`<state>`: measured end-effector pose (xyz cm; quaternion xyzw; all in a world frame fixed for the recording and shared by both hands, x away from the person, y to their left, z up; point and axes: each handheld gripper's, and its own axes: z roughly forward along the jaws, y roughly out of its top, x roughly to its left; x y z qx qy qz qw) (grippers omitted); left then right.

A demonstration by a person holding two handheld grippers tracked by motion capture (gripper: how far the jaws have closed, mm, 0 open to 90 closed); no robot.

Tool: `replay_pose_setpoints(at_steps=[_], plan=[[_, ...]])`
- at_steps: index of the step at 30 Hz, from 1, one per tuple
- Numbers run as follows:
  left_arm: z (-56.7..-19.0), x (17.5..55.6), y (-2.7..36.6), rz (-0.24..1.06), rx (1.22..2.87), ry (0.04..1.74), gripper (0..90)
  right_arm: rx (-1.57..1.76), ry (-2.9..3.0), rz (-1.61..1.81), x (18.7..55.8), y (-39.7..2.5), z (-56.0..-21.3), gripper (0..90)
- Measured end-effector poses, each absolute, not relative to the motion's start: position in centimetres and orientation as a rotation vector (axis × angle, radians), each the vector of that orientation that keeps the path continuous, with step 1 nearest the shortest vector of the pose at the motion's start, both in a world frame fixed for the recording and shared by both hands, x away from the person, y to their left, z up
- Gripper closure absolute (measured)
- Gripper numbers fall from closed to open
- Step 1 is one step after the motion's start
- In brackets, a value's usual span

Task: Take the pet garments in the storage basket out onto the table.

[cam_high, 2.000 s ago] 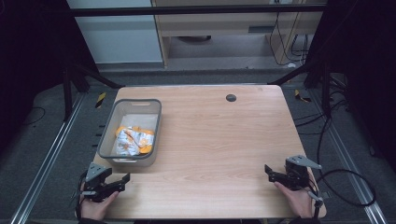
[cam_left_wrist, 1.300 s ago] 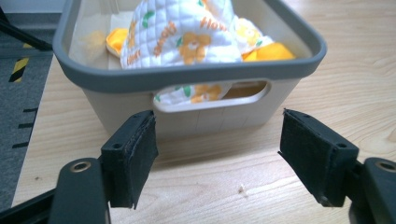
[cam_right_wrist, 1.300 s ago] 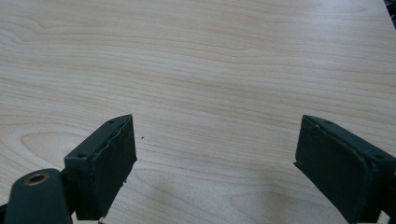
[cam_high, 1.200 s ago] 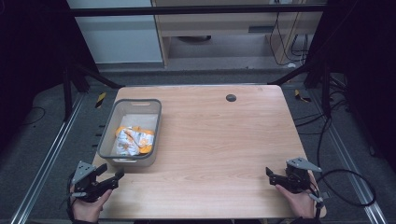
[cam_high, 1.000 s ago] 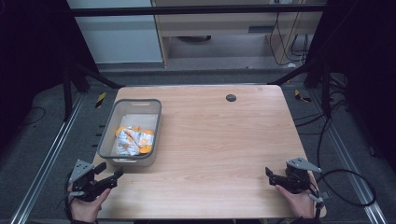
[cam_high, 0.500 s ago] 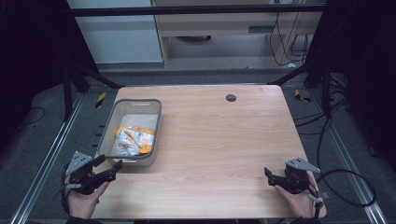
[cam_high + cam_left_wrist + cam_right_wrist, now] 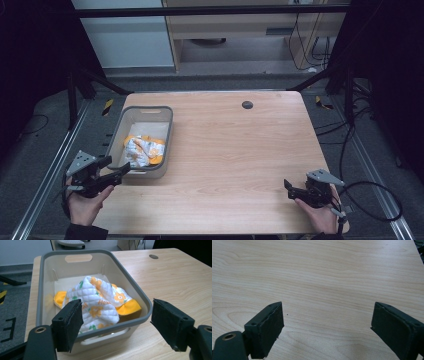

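Observation:
A grey plastic basket [image 7: 142, 112] stands at the left of the wooden table [image 7: 235, 150]. Inside it lies a crumpled white quilted cloth [image 7: 142, 150] with orange flowers and orange trim, also seen close up as the cloth [image 7: 96, 302] in the basket [image 7: 132, 292]. My left gripper [image 7: 120, 172] hovers just short of the basket's near end, open, with nothing between its jaws. In the left gripper view the gripper [image 7: 116, 325] frames the basket's near rim. My right gripper [image 7: 290, 187] rests near the table's front right, open and empty, and its own view shows the gripper [image 7: 325, 325] over bare wood.
A small dark round hole [image 7: 247, 104] sits near the table's far edge. Black frame bars [image 7: 100, 82] and cables [image 7: 372, 200] flank the table on grey floor. A cabinet [image 7: 240, 30] stands beyond the far edge.
My left gripper has swung out to the left past the table's corner and then up toward the basket's near end. The right gripper has barely moved.

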<state>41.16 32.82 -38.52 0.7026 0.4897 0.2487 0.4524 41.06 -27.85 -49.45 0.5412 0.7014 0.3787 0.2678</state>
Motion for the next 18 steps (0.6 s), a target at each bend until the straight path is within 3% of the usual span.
replay_pose_setpoints(at_steps=[18], plan=[[-36.7,44.1,33.3,0.613,1.836,1.213,23.1,1.466,1.897,1.021,41.1,-27.9,-49.5,10.5]])
